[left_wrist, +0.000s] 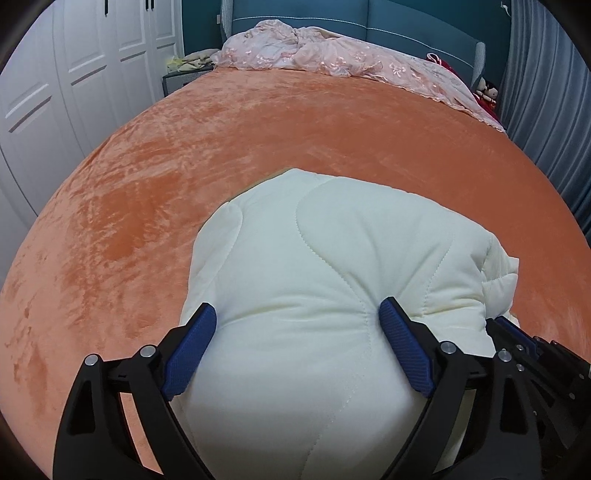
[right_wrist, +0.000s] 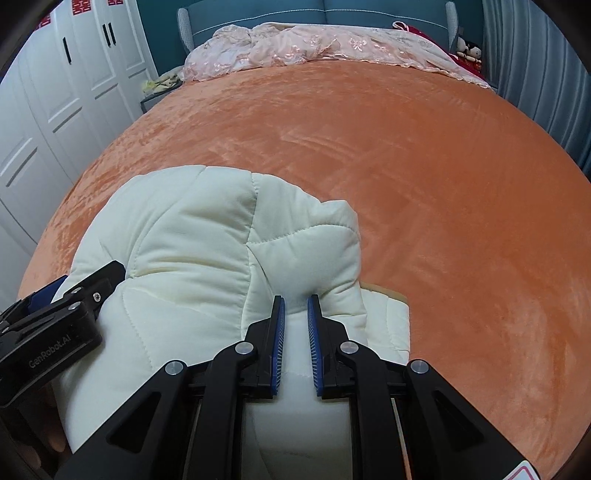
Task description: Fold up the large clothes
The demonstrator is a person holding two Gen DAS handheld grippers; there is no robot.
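Observation:
A cream quilted padded garment lies bundled on the near part of the orange bed cover. My left gripper has its blue pads wide apart and pressed into a thick bulge of the garment between them. In the right wrist view the same garment fills the lower left. My right gripper is nearly closed, pinching a fold of the garment at its right edge. The left gripper's body shows at the left there, against the garment.
A pink lace bedspread is heaped at the head of the bed by the teal headboard. White wardrobe doors stand at the left, grey curtains at the right. A nightstand sits by the bed's far left corner.

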